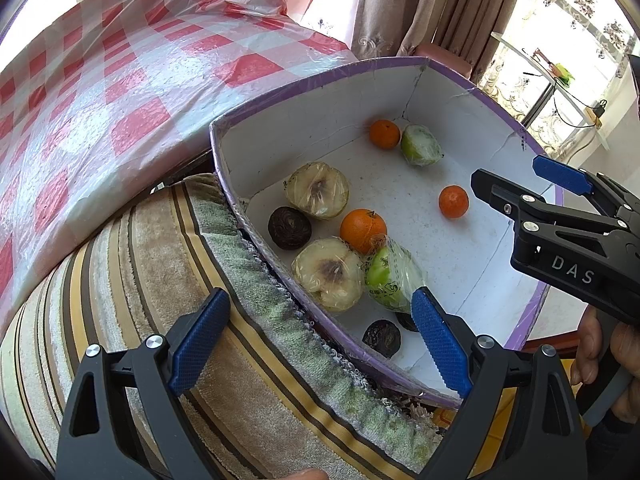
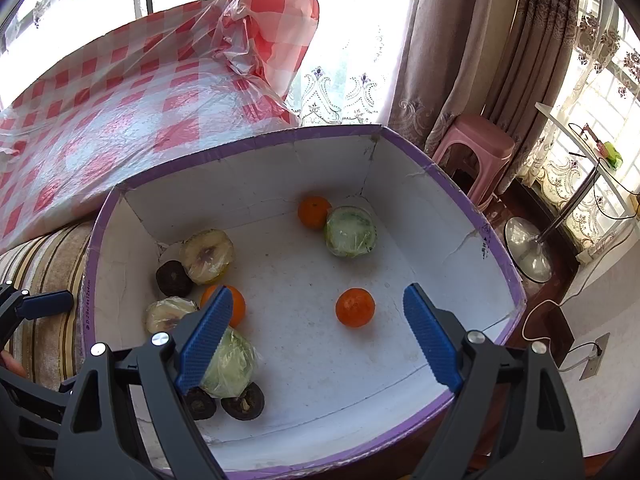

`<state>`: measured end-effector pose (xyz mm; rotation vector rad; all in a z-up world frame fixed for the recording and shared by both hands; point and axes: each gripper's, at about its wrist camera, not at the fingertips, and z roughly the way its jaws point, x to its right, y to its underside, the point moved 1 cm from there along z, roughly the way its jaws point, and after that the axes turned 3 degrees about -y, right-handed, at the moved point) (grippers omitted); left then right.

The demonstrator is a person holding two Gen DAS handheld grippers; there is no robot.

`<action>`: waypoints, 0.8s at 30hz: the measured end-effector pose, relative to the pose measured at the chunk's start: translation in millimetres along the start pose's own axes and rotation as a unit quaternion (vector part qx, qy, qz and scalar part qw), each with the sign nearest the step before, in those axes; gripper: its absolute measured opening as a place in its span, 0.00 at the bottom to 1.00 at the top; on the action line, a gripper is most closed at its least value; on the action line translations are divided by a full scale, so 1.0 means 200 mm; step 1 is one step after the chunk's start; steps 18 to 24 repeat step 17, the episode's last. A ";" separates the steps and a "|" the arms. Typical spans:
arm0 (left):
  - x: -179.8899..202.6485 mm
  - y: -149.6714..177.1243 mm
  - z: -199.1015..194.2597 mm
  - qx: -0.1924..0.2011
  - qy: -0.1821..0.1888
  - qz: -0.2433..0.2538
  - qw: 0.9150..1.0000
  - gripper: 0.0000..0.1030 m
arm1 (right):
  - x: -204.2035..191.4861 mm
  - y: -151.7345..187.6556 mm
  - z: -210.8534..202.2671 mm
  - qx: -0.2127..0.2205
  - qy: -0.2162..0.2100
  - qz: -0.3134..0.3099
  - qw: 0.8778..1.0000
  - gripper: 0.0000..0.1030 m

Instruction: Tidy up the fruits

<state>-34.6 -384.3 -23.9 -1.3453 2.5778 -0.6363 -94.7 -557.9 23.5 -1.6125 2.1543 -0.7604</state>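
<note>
A white box with a purple rim (image 1: 320,80) (image 2: 248,142) holds fruit. Three oranges lie in it, one alone near the middle (image 2: 355,307) (image 1: 453,201). There are wrapped pale halved fruits (image 1: 318,189) (image 2: 207,255), wrapped green fruits (image 1: 421,145) (image 2: 350,231) and dark round fruits (image 1: 289,227) (image 2: 173,278). My left gripper (image 1: 320,344) is open and empty over the box's near left rim. My right gripper (image 2: 318,336) is open and empty above the box, the lone orange between and beyond its fingers. It also shows in the left wrist view (image 1: 532,176).
The box sits on a striped fabric seat (image 1: 160,280). A red-and-white checked plastic cover (image 1: 120,80) (image 2: 120,100) lies behind it. A pink stool (image 2: 476,152), curtains and a floor stand base (image 2: 528,248) are to the right.
</note>
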 end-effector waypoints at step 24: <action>-0.42 -0.04 -0.60 0.122 0.032 -0.053 0.991 0.96 | -0.19 -0.12 -0.18 0.037 -0.039 0.008 0.999 0.93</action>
